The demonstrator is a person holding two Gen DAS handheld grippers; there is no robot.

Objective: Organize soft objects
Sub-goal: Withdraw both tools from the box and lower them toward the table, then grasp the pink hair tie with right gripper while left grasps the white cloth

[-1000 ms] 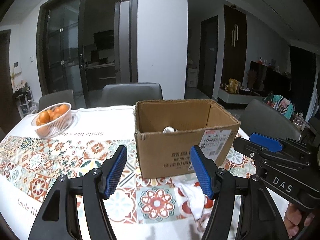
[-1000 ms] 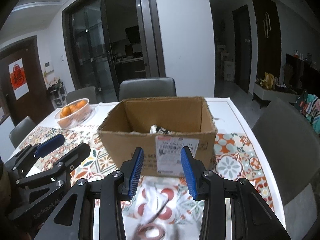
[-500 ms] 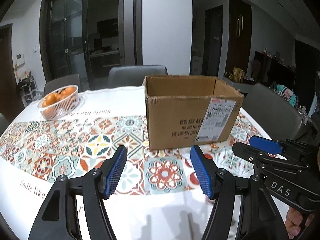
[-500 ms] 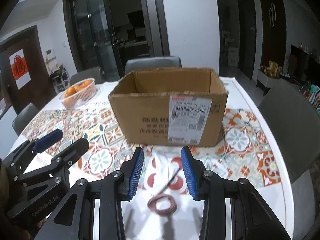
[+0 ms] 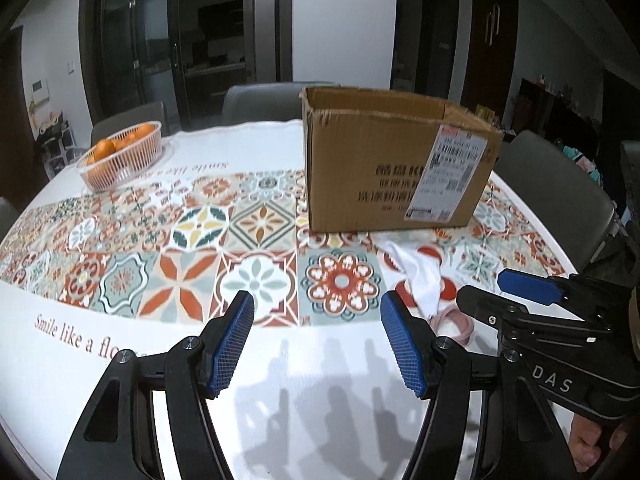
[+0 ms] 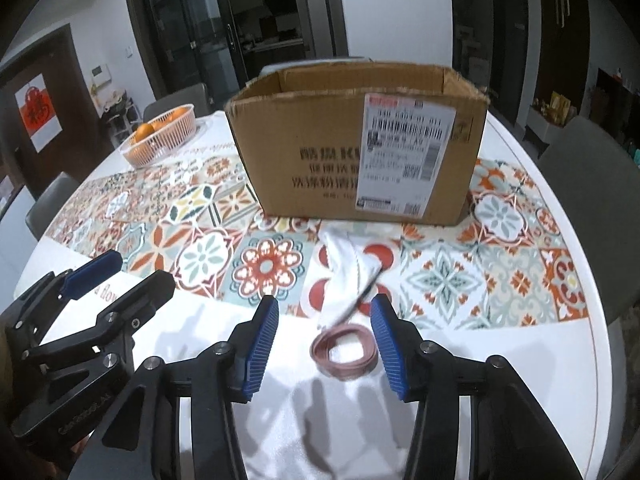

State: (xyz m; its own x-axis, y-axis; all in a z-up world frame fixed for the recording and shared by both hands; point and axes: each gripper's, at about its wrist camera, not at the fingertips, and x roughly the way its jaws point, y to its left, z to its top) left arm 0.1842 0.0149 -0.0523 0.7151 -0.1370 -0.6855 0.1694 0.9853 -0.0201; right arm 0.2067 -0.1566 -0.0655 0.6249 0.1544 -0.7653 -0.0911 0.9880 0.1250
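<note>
Tongs both spread wide, left tongs [image 5: 316,338] and right tongs [image 6: 325,343] empty, pink band [image 6: 345,349] lying between the right pair.

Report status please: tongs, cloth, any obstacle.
Left tongs open, empty; right tongs open, empty. White cloth on table before box, pink band beside it. Nothing in the way.

One cardboard box [image 6: 356,152], one white cloth [image 6: 346,276], one pink coil [image 6: 344,350], one fruit basket [image 6: 162,136].
</note>
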